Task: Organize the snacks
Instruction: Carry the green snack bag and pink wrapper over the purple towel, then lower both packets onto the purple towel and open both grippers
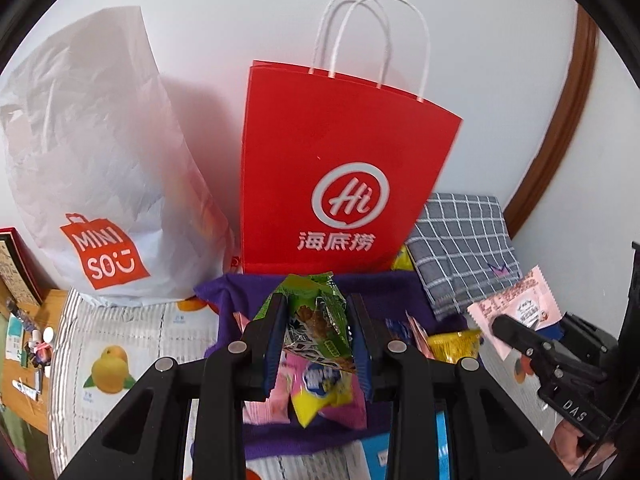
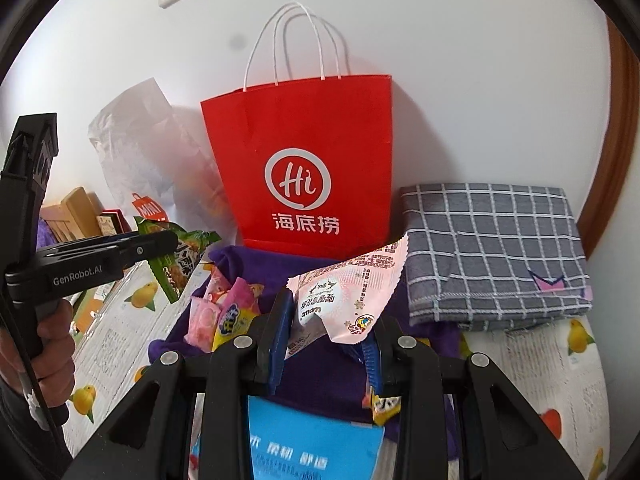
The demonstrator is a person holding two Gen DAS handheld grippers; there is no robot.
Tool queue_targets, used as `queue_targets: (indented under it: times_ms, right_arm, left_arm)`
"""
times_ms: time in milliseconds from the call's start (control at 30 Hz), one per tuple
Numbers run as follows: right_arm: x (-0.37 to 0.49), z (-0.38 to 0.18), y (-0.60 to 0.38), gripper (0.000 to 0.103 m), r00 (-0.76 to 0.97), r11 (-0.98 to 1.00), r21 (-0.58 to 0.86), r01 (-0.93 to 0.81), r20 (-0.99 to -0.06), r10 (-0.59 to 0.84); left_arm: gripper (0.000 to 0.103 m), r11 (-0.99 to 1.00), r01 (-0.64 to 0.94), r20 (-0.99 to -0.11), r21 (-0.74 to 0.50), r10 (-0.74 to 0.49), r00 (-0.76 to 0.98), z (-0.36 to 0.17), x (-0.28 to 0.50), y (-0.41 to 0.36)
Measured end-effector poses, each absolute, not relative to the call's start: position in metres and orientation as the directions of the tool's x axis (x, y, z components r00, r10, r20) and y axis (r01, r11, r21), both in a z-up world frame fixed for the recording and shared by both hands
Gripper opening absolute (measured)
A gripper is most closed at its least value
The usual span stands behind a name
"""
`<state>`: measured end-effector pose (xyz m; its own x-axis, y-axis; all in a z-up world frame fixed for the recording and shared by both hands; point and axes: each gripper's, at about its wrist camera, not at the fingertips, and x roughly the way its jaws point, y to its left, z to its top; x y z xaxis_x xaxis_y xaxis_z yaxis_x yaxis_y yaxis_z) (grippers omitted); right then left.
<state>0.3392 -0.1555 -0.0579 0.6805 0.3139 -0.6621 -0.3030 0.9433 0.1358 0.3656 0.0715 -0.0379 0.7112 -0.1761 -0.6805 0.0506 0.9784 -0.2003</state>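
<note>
- Green snack packet point(image 1: 316, 316): pinched between the pads of the left gripper point(image 1: 317, 334), held above the purple cloth point(image 1: 384, 288).
- Pink snack packet point(image 2: 344, 292): pinched in the right gripper point(image 2: 330, 334), also over the cloth.
- Loose snacks point(image 2: 224, 316): pink and yellow wrappers lying on the purple cloth.
- Red paper bag point(image 2: 304, 152): upright against the wall, just behind the cloth.
- White shopping bag point(image 1: 96, 152): left of the red one.
- Folded checked cloth point(image 2: 492, 248): right of the red bag.

Left gripper point(image 1: 316, 332) angled down, jaws clamped — right gripper point(image 2: 330, 332) likewise, jaws gripping
</note>
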Motion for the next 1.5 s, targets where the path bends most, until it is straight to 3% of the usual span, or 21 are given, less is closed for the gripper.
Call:
queue_targets:
  times_ms: [533, 867, 1233, 1500]
  right_arm:
    - [0.387, -0.117, -0.136, 0.033, 0.56, 0.912, 0.139, -0.386, -0.75, 0.351]
    - [0.391, -0.155, -0.112, 0.033, 0.464, 0.887, 0.057, -0.458, -0.836, 0.293]
    - [0.39, -0.152, -0.12, 0.033, 0.45, 0.881, 0.058, -0.47, -0.843, 0.296]
    - [0.387, -0.122, -0.141, 0.035, 0.51, 0.896, 0.086, -0.435, -0.797, 0.324]
  left_arm:
    - [0.029, 0.98, 0.008, -0.74, -0.197, -0.154, 0.655, -0.086, 0.4, 0.085]
    - [0.029, 0.957, -0.014, -0.732, -0.291, -0.213, 0.647, -0.099, 0.408, 0.097]
    - [0.029, 0.915, -0.016, -0.724, -0.404, -0.309, 0.617, -0.117, 0.415, 0.094]
    - [0.029, 0.915, -0.002, -0.724, -0.403, -0.317, 0.612, -0.122, 0.416, 0.085]
